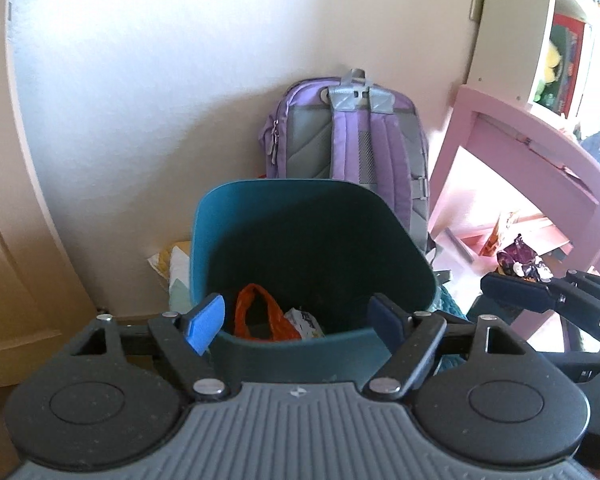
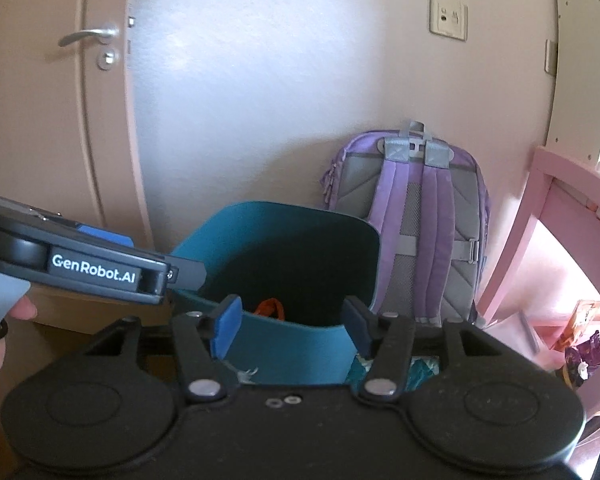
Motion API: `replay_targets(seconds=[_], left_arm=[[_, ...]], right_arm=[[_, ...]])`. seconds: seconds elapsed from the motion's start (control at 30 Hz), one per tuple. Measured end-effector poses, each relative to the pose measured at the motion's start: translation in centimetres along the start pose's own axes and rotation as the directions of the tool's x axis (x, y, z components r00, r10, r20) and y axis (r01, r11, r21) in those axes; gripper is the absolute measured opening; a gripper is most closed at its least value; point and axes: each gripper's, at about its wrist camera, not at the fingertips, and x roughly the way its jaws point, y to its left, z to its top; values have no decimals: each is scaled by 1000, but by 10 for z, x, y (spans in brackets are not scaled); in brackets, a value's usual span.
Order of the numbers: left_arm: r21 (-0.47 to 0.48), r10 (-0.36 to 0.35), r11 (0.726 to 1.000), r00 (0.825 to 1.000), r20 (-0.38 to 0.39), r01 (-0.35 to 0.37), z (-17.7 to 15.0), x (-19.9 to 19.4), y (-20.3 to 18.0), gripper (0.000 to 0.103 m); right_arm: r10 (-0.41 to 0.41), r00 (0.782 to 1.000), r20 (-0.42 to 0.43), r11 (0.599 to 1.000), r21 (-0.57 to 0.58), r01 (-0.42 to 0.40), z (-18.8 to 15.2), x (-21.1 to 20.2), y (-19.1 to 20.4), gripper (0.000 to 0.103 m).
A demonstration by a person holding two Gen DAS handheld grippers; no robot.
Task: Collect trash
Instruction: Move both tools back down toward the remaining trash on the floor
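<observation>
A teal trash bin point(image 1: 300, 216) stands on the floor by the wall; it also shows in the right wrist view point(image 2: 292, 332). Inside lie an orange plastic bag point(image 1: 260, 316) and a white crumpled wrapper point(image 1: 305, 322); the orange bag point(image 2: 270, 307) is partly visible from the right. My left gripper point(image 1: 296, 318) is open and empty, its fingers straddling the bin's near rim. My right gripper point(image 2: 290, 326) is open and empty, just in front of the bin. The right gripper's finger point(image 1: 516, 290) shows at the right of the left view. The left gripper point(image 2: 100, 264) reaches in from the left in the right view.
A purple backpack point(image 1: 348, 136) leans on the wall behind the bin. A pink desk point(image 1: 540, 144) stands to the right, with colourful wrappers point(image 1: 516, 260) on the floor under it. Paper items point(image 1: 172, 268) lie left of the bin. A door point(image 2: 60, 120) is at left.
</observation>
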Motion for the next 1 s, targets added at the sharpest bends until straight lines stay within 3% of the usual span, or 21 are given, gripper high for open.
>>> replay_targets(seconds=[0.3,0.57,0.77,1.0], left_arm=[[27,-23,999,1000,21,22,-30,-66,0,80],[10,-49,999,999,14,49,-77,-117,9,81],[-10,-60,998,998,8,60,-117,-144,25,83],[-28,-23,999,998,-53,22,-174,-142,58,83]], right_arm=[[30,999,20,999,-40,-29,-15,-63,28,58],[65,998,5,994,-91,-65,-45,-103,61,59],[90,995,-44,990,-109,-94,-79,-111,82,59],[100,987,-128,987,-110,-114,-129,-85,102,59]])
